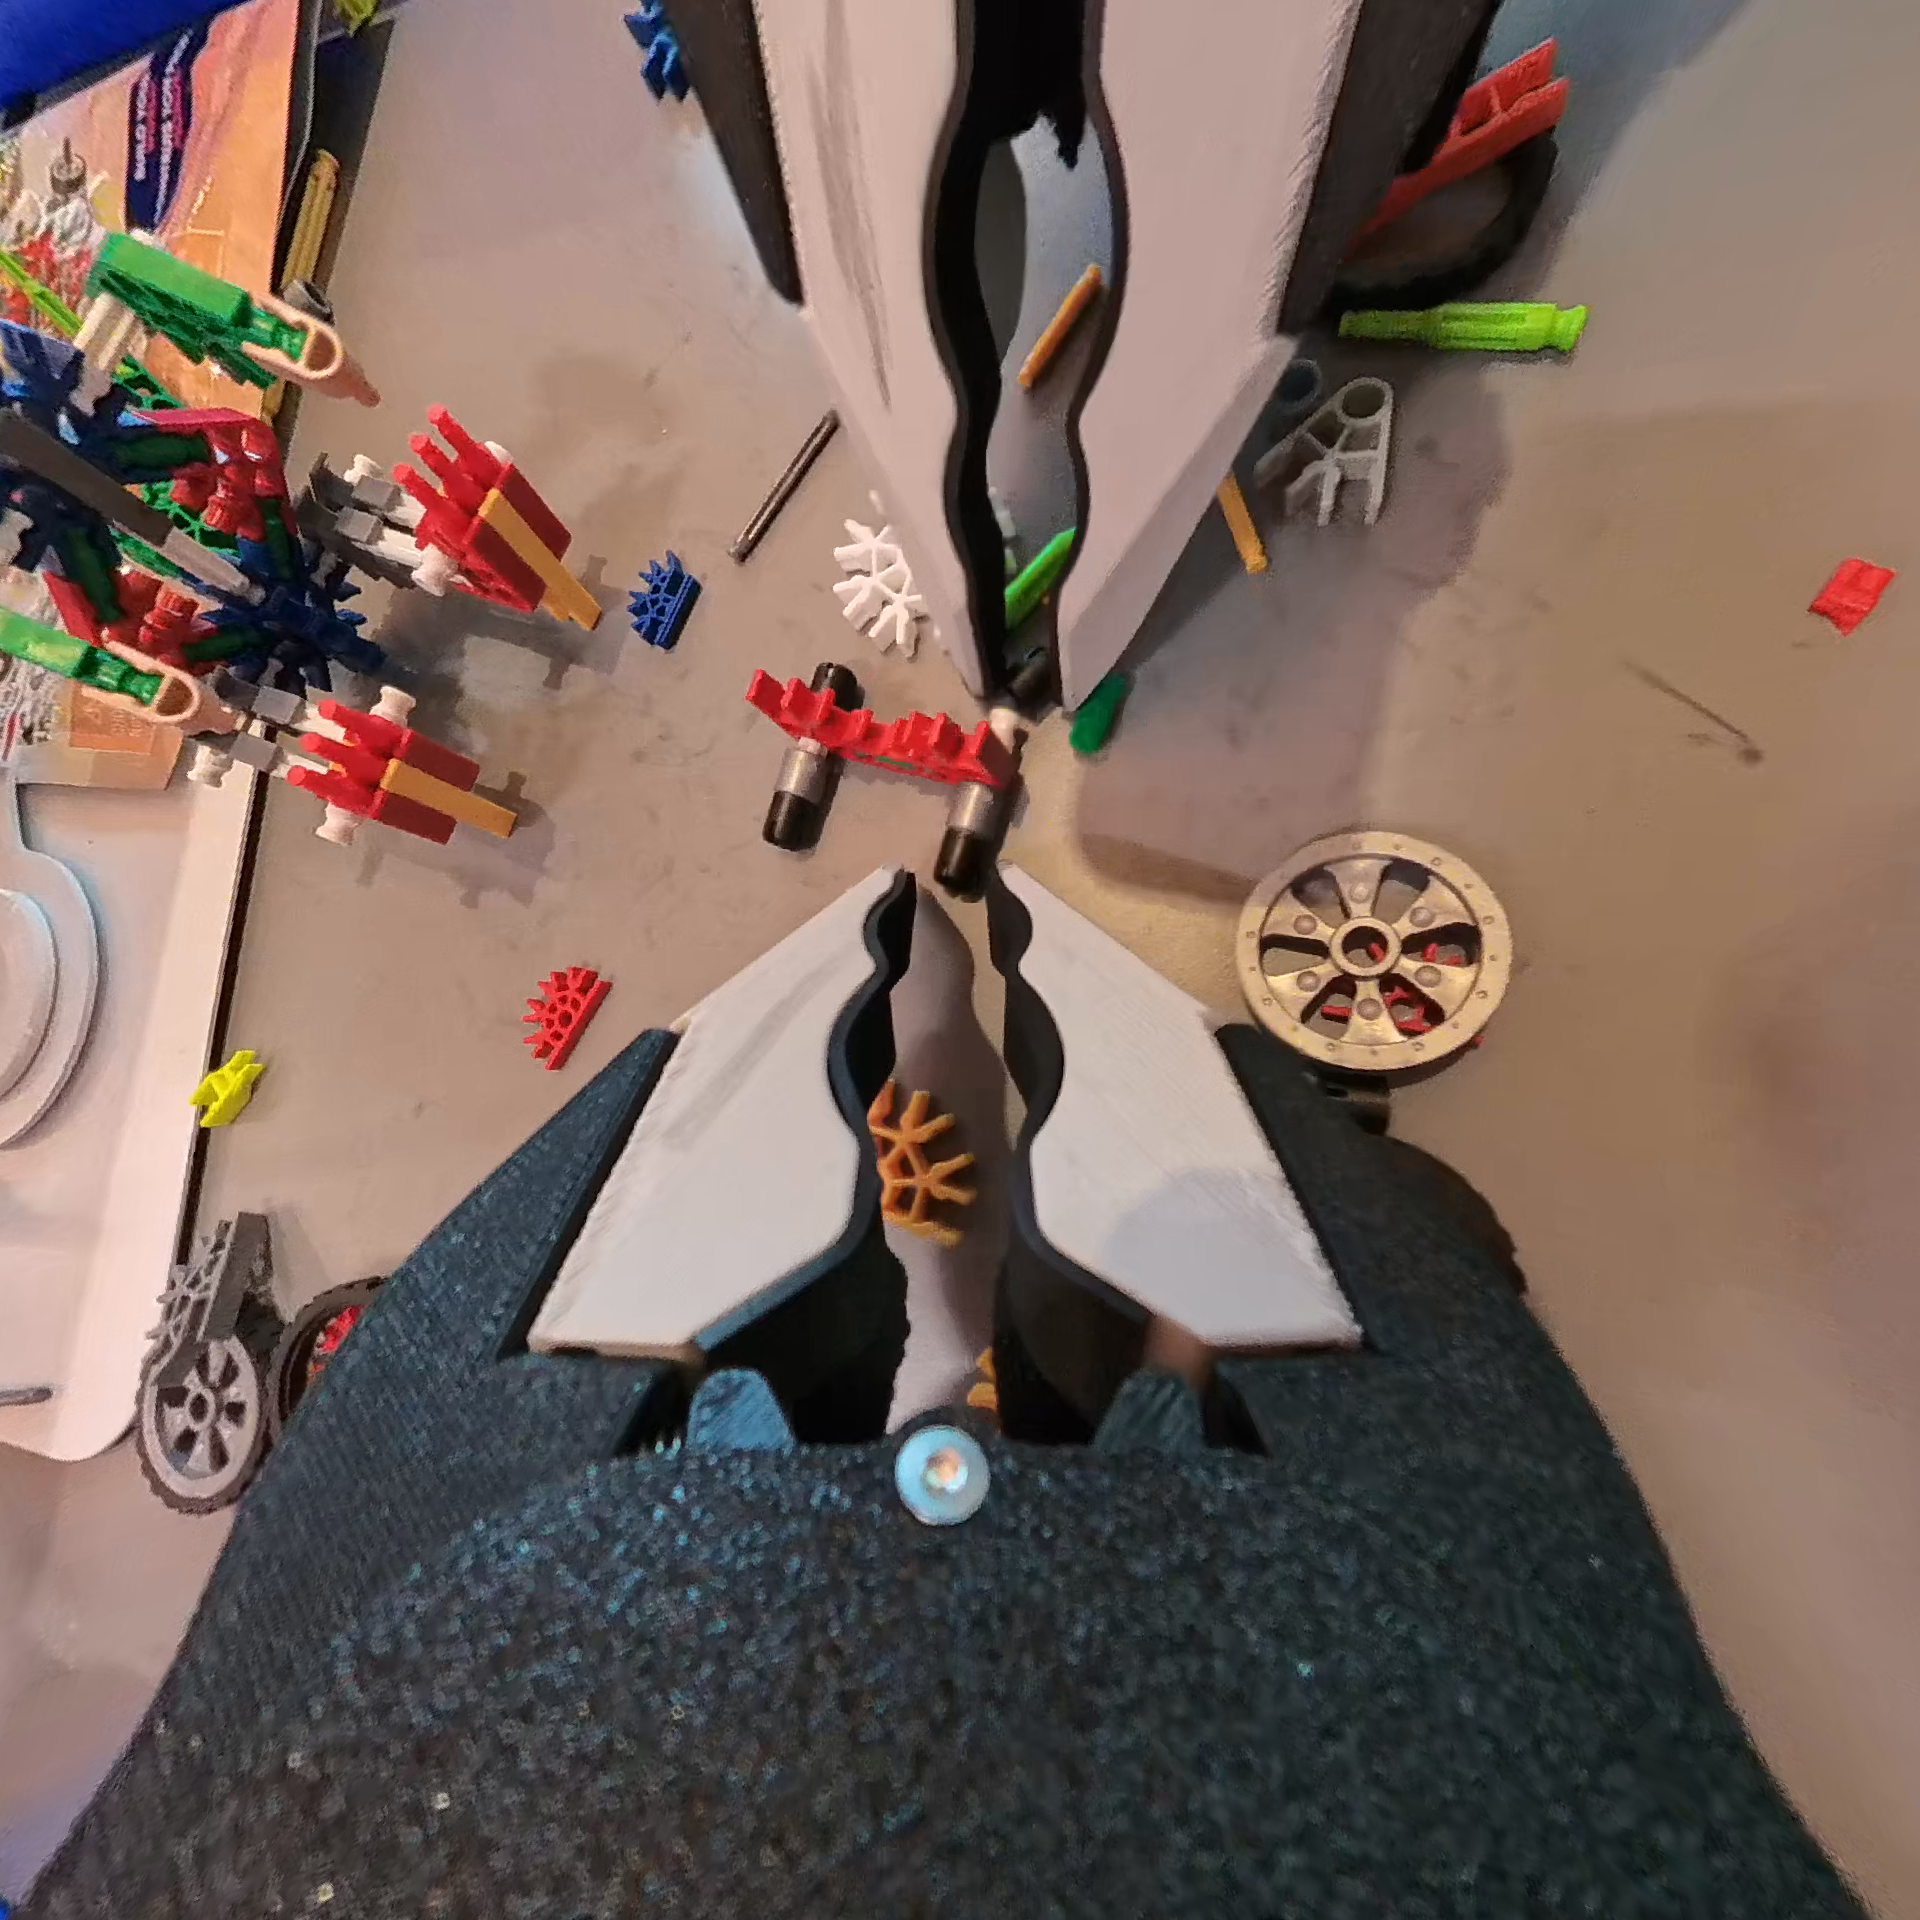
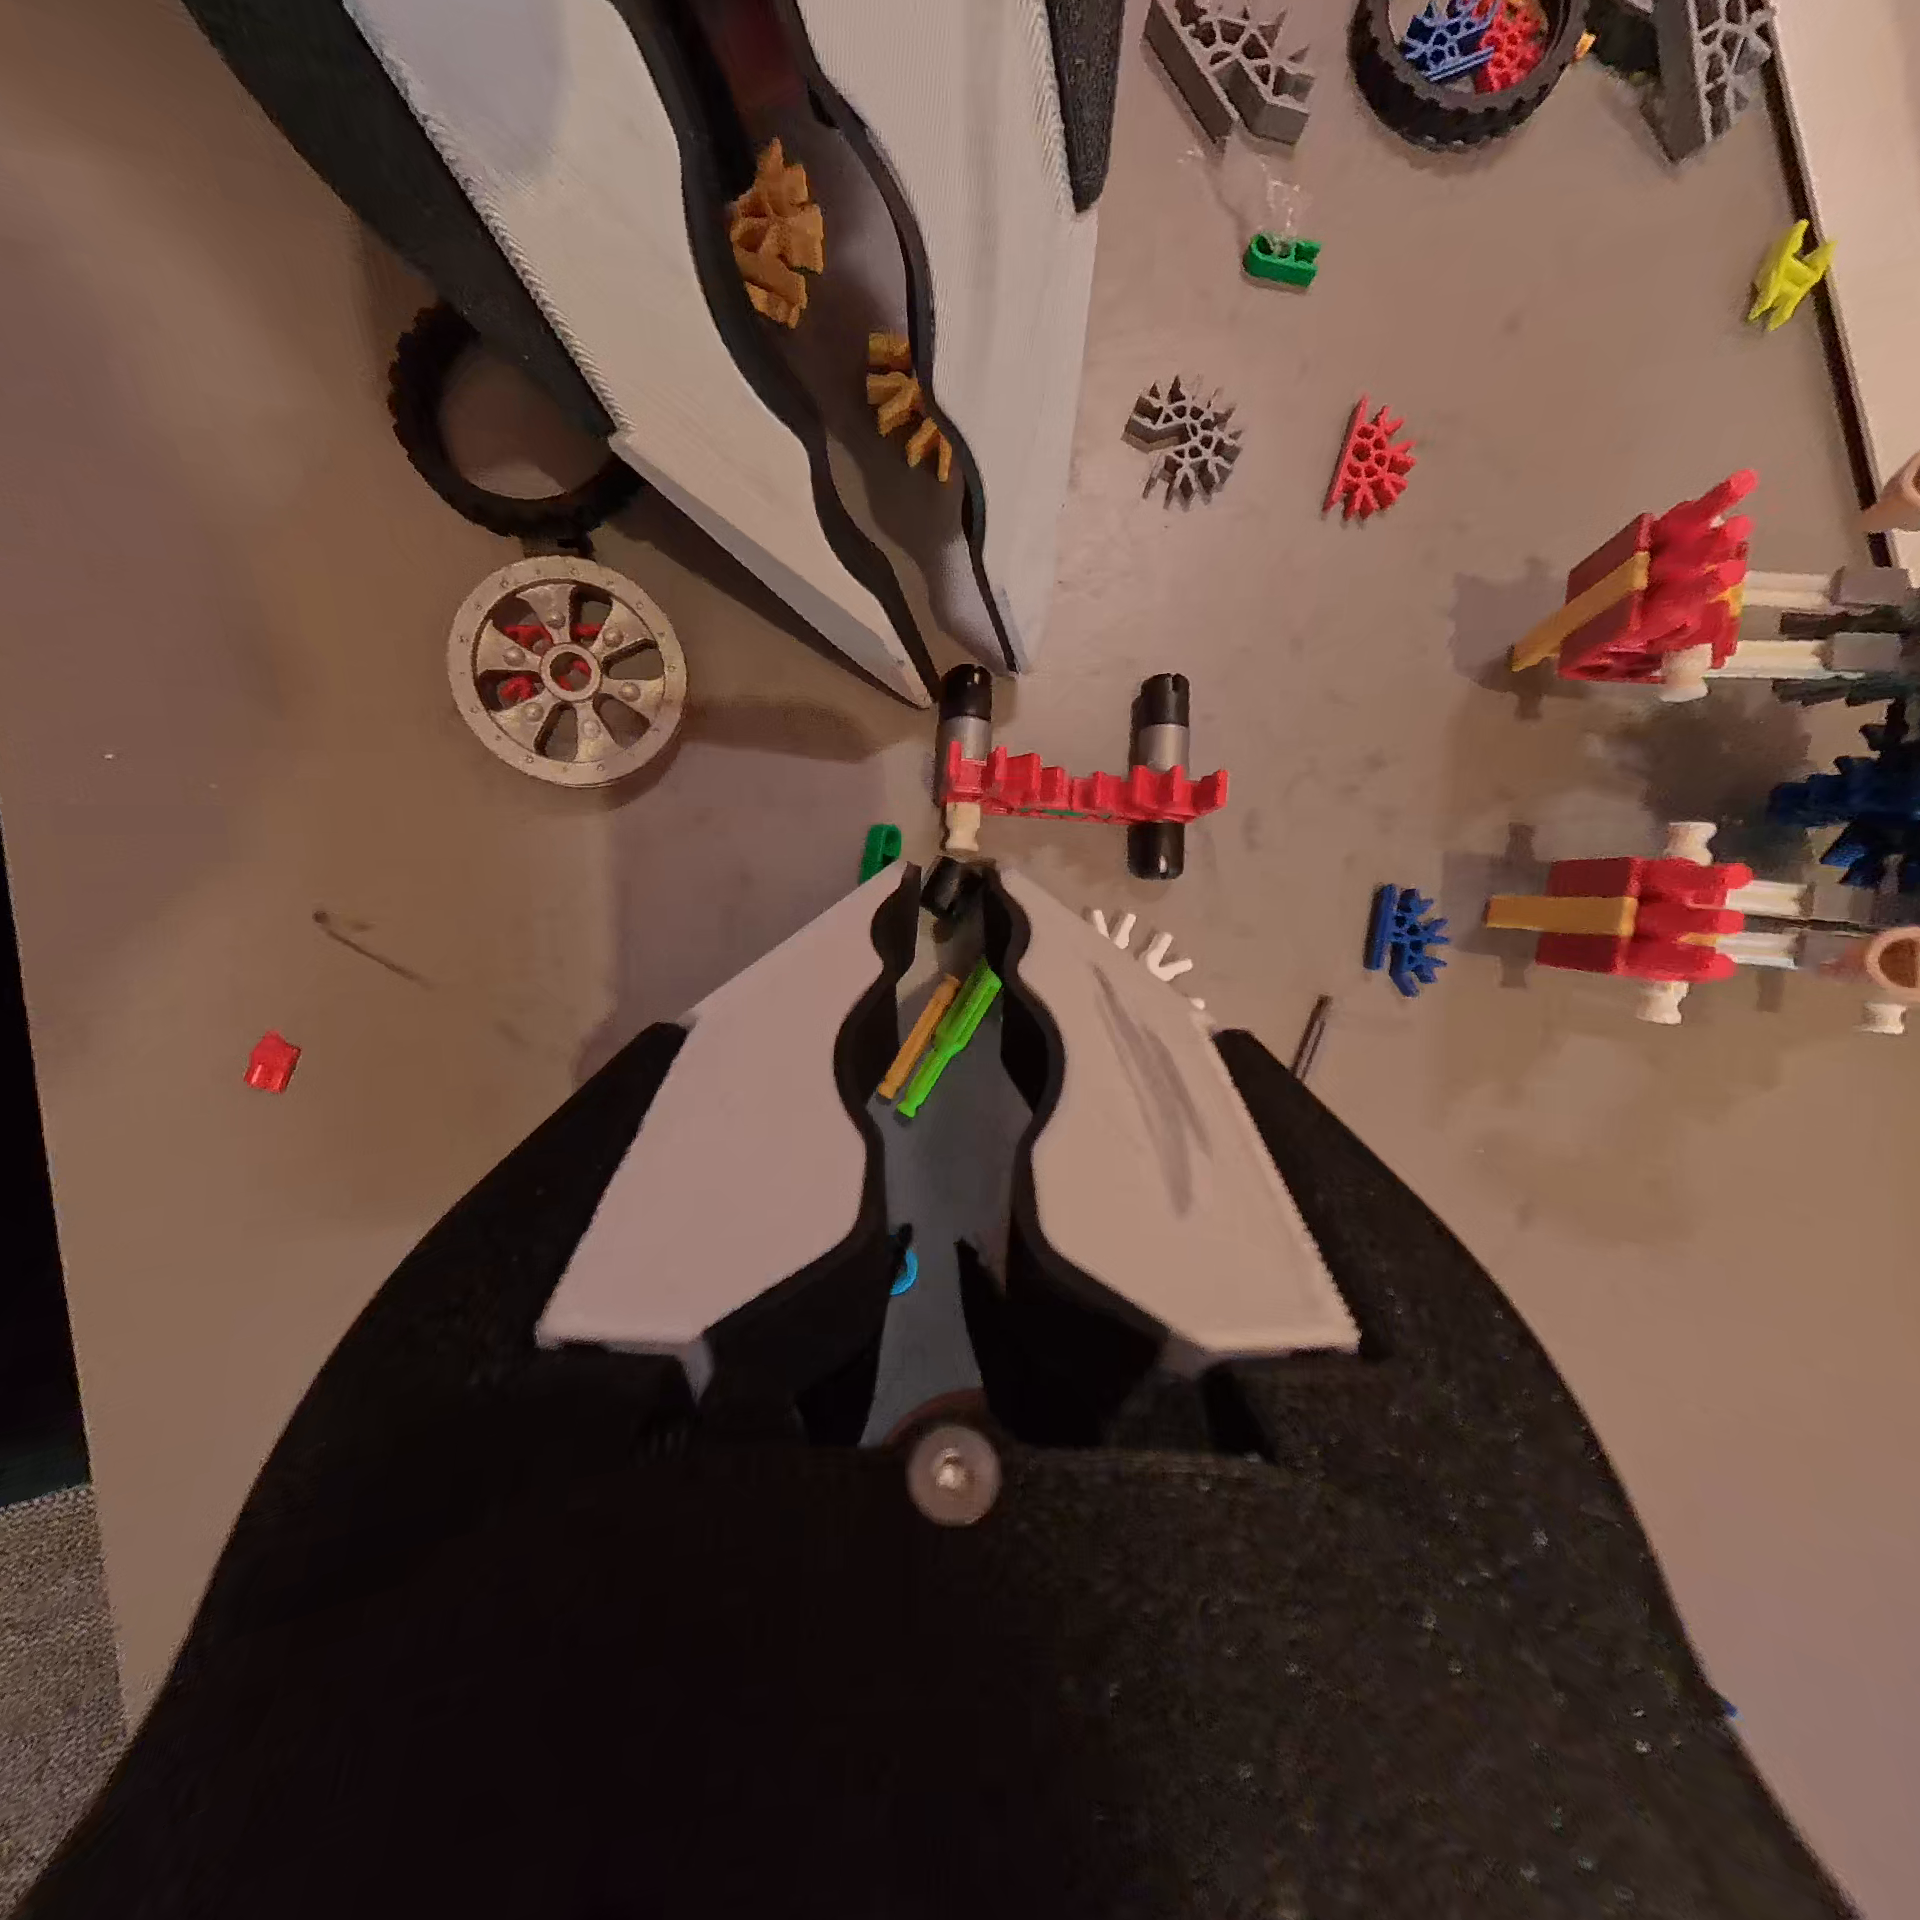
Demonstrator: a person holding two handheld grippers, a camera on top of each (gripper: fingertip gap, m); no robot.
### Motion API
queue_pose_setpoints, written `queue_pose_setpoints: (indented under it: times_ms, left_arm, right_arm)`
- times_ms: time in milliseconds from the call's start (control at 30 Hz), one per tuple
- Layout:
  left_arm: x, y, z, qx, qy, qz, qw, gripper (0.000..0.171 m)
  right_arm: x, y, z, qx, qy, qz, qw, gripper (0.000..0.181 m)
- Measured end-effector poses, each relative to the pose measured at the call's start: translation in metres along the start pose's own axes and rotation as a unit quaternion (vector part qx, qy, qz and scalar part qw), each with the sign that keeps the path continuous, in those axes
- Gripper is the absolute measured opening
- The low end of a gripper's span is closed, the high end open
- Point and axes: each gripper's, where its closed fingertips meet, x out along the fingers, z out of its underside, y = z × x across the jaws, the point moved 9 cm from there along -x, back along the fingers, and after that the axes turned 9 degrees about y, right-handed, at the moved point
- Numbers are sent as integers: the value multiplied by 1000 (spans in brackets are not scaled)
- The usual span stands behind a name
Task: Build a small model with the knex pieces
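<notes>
Two grippers: you hold them tip to tip over the grey table [image 1: 1558, 1039], meeting at one small red assembly [image 1: 883, 738].
Left gripper [image 1: 948, 883]: your fingers are narrowed at the tips around the black end of a rod [image 1: 961, 847] of that assembly; I cannot tell if they really clamp it.
Right gripper [image 2: 951, 883]: your fingertips are closed on the opposite black end [image 2: 945, 888] of the same rod line, just behind a white spool [image 2: 961, 828].
Red assembly: it is a row of red connectors with two grey-and-black rods across it; the second rod [image 2: 1158, 774] stands free beside the grippers.
Only in left view: a printed booklet [image 1: 208, 156] and a big multicolour model [image 1: 156, 520] on your left, a white snowflake connector [image 1: 883, 587] shown complete, an orange connector [image 1: 920, 1164] between your fingers.
Only in right view: a grey snowflake connector [image 2: 1184, 436], a red one [image 2: 1371, 462], a tyre filled with blue and red pieces [image 2: 1465, 62], and a green rod [image 2: 951, 1039] with a yellow rod [image 2: 914, 1039] between your fingers.
Both views: the silver wheel [image 1: 1374, 958] lies flat near the tips, and a small red clip [image 2: 272, 1062] lies well apart.
</notes>
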Motion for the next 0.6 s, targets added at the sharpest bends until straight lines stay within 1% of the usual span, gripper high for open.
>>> queue_pose_setpoints:
  times_ms: [100, 200, 267, 433, 467, 600]
  left_arm:
    - [1, 0, -1, 6, -2, 6, 1000, 9]
    - [1, 0, -1, 6, -1, 9, 1000, 8]
    - [1, -1, 0, 3, 1, 10, 1000, 8]
    - [2, -1, -1, 5, 2, 13, 1000, 7]
    - [3, -1, -1, 5, 2, 14, 1000, 7]
    - [3, -2, -1, 4, 2, 17, 1000, 7]
  right_arm:
    - [2, 1, -2, -10, -7, 2, 1000, 14]
    - [-1, 2, -2, -8, -8, 14, 1000, 26]
    - [-3, 2, -2, -4, -5, 20, 1000, 27]
    - [-6, -3, -1, -4, 3, 29, 1000, 14]
    - [-5, -2, -1, -3, 1, 35, 999, 7]
    - [-3, -1, 0, 3, 4, 39, 999, 5]
